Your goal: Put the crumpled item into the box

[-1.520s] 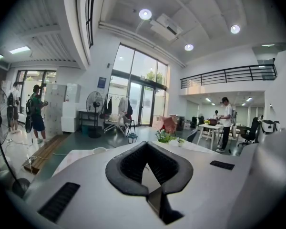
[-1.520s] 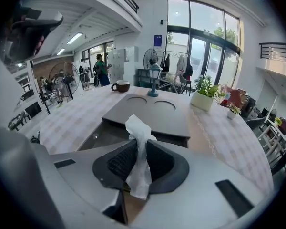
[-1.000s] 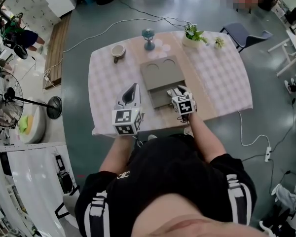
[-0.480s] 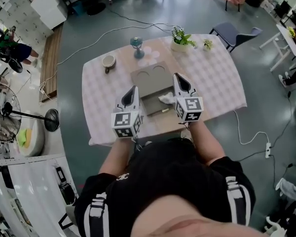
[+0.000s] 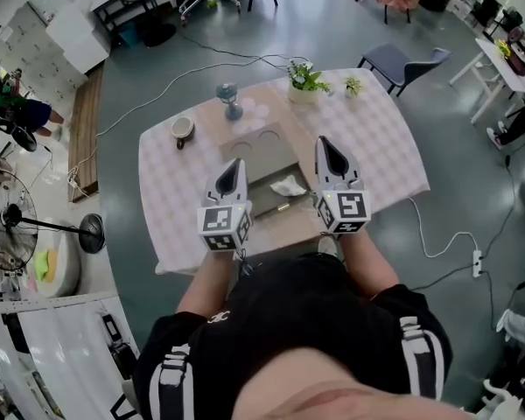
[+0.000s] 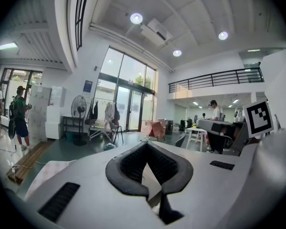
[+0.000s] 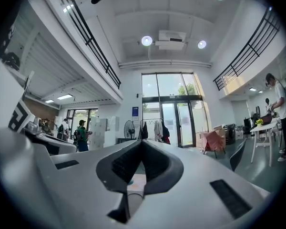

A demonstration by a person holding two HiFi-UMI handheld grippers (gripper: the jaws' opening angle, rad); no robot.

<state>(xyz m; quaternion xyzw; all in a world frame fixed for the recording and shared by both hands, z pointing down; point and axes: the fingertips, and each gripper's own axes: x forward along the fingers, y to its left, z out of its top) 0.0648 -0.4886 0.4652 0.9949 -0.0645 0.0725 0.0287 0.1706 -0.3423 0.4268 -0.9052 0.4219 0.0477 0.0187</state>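
While left tongs (image 5: 231,166) and right tongs (image 5: 324,143) are closed and empty, the crumpled item (image 5: 289,185) lies between them in the box (image 5: 261,160); no legible writing.

1. No words, brand names or numbers can be read in any view.
2. The black-and-white square marker (image 5: 220,219) on the cube of the left gripper (image 5: 233,162) bears only a blocky pattern, with no letters. The second square marker (image 5: 350,206), on the cube of the right gripper (image 5: 324,141), is of the same kind.
3. A small blue rectangular sign (image 7: 135,111) on the white wall (image 7: 128,87) beside the tall glass doors (image 7: 174,123) is too small to read.
4. A small white emblem (image 5: 217,316) on the person's black shirt (image 5: 297,331) is too blurred to make out.
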